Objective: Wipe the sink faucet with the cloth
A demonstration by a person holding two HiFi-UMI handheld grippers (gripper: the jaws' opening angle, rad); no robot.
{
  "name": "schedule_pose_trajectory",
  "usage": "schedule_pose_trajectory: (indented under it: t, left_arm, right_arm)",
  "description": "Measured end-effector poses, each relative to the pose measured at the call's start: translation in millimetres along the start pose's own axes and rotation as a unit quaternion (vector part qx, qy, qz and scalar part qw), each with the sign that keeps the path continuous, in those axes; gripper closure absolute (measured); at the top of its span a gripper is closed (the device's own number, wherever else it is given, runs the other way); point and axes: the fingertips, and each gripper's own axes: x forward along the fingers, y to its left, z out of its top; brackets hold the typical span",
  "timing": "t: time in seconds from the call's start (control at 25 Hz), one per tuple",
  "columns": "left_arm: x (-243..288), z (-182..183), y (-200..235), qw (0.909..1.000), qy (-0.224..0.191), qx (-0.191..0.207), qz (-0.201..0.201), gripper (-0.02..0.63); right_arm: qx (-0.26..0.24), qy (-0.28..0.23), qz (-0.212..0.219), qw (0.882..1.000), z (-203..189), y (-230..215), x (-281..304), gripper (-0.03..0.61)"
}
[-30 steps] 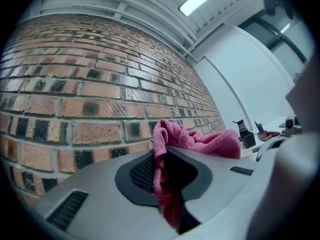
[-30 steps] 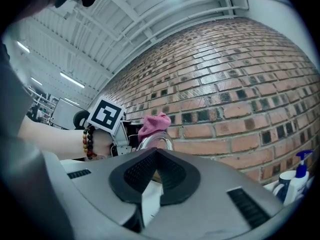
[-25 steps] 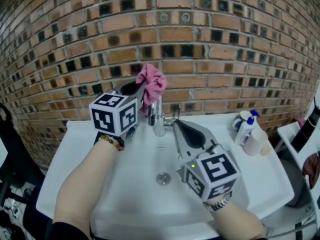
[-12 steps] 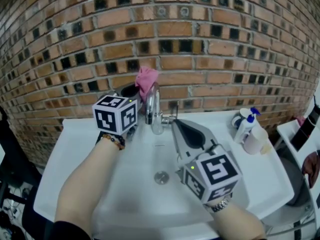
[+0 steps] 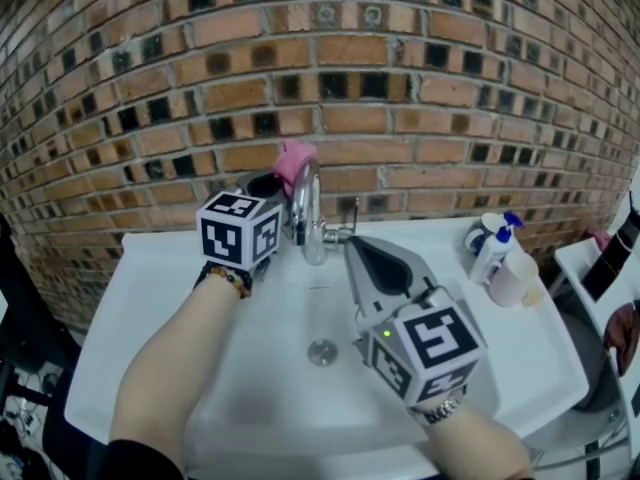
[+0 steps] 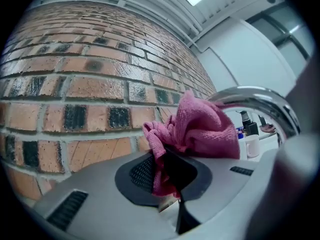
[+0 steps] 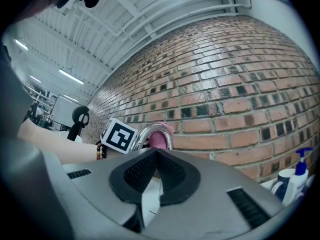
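Over the white sink [image 5: 150, 298], in the head view, the left gripper [image 5: 272, 186] reaches level toward the brick wall [image 5: 450, 118] just left of the chrome faucet [image 5: 305, 203], with its marker cube facing the camera. A pink cloth [image 5: 293, 160] bunches at its tip and lies against the back of the faucet's arched spout, near the top of the curve. The right gripper [image 5: 352, 248] hovers over the basin to the right of the faucet, its tip near the faucet's base but apart from it (a thin lever sticks out from the faucet just above that tip). A drain [image 5: 322, 351] sits in the basin bottom between the two forearms. A pump bottle [image 5: 492, 253] stands among other containers at the sink's right rear corner.

From the left gripper view, the jaws are clamped on the cloth. A fold is pinched between the dark pads, and the rest balloons out ahead of them. The spout curves past on the right, against the cloth.

From the right gripper view, the jaws meet with nothing between them. Beyond them rises the faucet's arch with the cloth showing behind its top, and the left gripper's cube sits just to its left.
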Motion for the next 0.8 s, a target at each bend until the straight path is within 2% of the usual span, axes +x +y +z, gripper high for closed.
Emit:
schedule_pose_trajectory:
  t: [0.32,0.8]
  left_arm:
    - [5,-17,0,0.9997,0.023,0.006,-0.001,0.581]
    - [10,-52,-3,0.9967,0.070,0.041,-0.003,0.581]
  right_arm:
    - [0.002,0.003,0.001,1.000,-2,-1,1,0.568]
    - [0.005,0.002,-0.001,1.000,-2,-3,0,0.568]
